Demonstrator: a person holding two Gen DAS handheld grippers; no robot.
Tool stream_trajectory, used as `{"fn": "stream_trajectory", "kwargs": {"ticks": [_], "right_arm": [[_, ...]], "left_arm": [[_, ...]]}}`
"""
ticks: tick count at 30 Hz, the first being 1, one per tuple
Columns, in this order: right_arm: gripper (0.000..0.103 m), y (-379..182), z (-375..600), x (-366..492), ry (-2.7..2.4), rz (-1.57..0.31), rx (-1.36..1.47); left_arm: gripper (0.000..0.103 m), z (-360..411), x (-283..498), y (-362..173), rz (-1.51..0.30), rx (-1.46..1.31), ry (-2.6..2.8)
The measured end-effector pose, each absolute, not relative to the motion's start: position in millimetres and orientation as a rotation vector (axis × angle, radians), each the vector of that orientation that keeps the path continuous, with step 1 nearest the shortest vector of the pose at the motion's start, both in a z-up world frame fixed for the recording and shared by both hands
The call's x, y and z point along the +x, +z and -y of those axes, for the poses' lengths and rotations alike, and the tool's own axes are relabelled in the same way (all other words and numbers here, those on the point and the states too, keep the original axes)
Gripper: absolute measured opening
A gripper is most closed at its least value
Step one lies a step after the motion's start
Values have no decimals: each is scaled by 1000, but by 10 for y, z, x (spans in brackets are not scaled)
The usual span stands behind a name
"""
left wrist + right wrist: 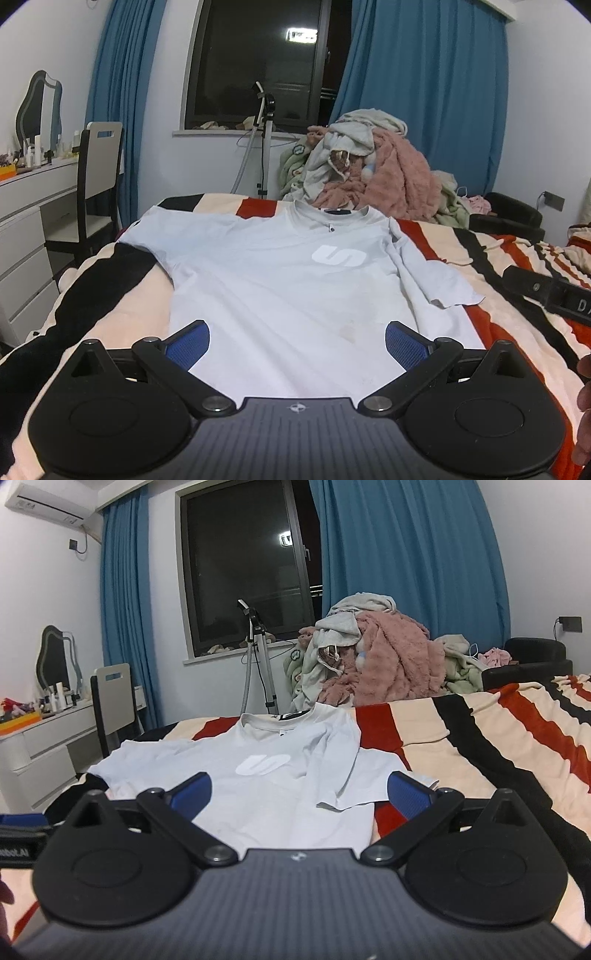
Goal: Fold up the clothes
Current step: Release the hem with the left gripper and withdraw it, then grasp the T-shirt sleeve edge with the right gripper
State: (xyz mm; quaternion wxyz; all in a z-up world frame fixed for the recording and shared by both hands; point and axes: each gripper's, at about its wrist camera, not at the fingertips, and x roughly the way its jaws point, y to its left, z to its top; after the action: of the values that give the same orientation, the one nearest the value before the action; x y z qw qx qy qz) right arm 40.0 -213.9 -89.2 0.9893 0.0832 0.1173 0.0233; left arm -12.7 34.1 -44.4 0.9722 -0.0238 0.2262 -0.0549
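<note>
Left hand-held gripper (297, 345) agape over T-shirt (280, 280) hem, right sleeve rumpled

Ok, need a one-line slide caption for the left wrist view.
Open left hand-held gripper poised over the hem of a pale T-shirt spread flat on a striped blanket, unfolded laundry pile behind.

One T-shirt (280, 280) lies on one striped blanket (509, 332), with one heap of clothes (369, 166), one chair (98, 177), two curtains (424, 92) and two grippers (297, 345).
</note>
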Motion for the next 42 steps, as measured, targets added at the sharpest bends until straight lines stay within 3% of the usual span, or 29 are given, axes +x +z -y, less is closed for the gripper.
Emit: {"fn": "stream_trajectory", "kwargs": {"ticks": [3,5,6,7,13,23,25,27,28,31,36,42], "right_arm": [[99,-909,2152,447,55,-258,179],[85,-954,2202,552,58,-293,207],[70,-979,2233,615,57,-312,225],[68,-1008,2278,687,53,-332,248],[69,-1281,2768,1211,-36,-392,424],[59,-1644,2392,1823,118,-422,27],[41,-1707,2305,1921,145,-432,-34],[35,-1714,2329,2001,150,-432,-18],[23,-1718,2342,2041,153,-431,-10],[7,-1622,2441,2122,148,-390,39],[4,-1388,2754,2273,96,-308,150],[4,-1050,3284,2808,-60,-227,70]], "left_arm": [[102,-357,-122,-458,-462,-57,-96],[102,-371,-104,-472,-474,-67,-89],[102,-375,-92,-481,-480,-72,-87],[102,-376,-77,-494,-486,-76,-85],[102,-353,43,-585,-531,-95,-90],[102,-297,302,-808,-601,-118,-118],[102,-277,335,-829,-600,-117,-121],[102,-266,367,-847,-597,-117,-123],[102,-263,381,-856,-599,-118,-121],[102,-261,410,-879,-605,-133,-131],[102,-259,476,-904,-610,-163,-147],[102,-261,588,-981,-597,-176,-139]]}}
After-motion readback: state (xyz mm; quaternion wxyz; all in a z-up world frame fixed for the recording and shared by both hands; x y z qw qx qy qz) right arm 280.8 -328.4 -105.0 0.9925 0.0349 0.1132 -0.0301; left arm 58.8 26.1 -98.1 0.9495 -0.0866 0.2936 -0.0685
